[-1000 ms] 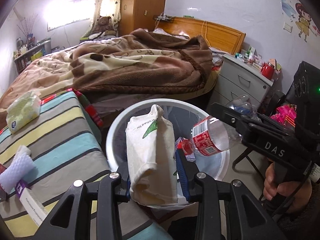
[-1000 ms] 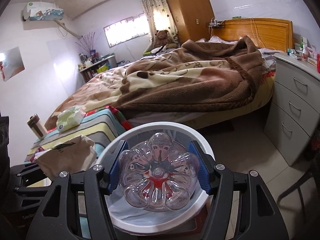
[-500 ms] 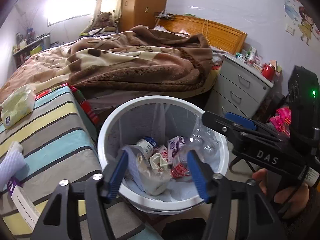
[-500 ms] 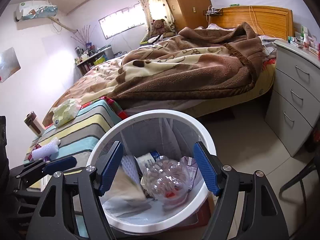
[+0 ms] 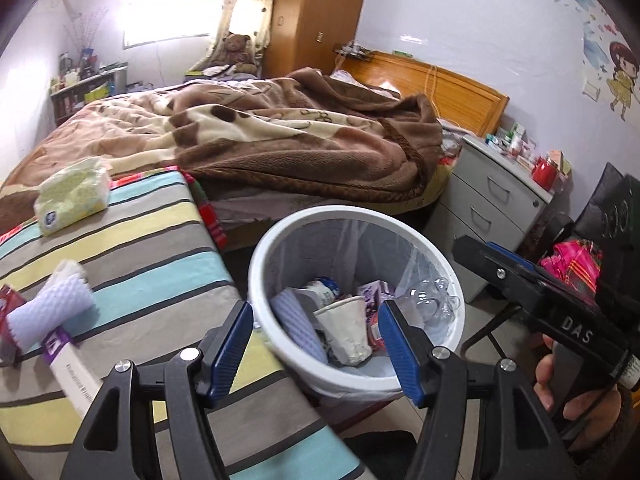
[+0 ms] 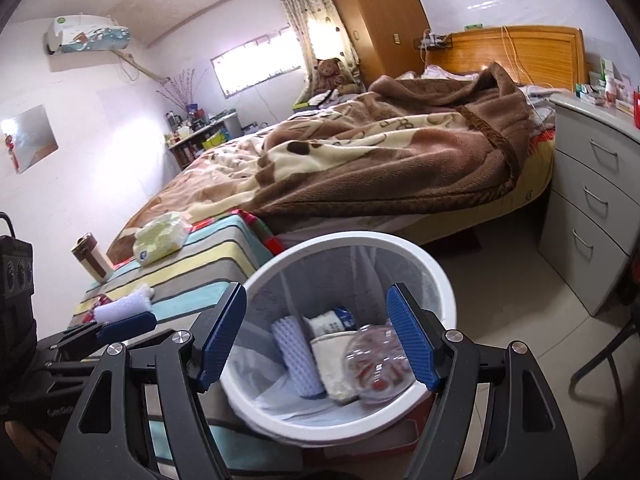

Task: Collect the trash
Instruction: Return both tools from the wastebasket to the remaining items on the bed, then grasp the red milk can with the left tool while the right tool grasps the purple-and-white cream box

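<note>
Both released: left gripper, right gripper empty over bin; bottle, paper bag inside; foam sleeve, possibly box, left near counter edge.

— Left gripper?
— Black frame, blue ribbed pads, jaws parted, nothing between the pads; pointed forward and down.
— Right gripper?
— Same build, jaws spread wide, pads bare, tilted downward. From the left wrist view it shows side-on, gripped at the handle by the person's right hand, fingers curled round, dark sleeve at the wrist.
</note>
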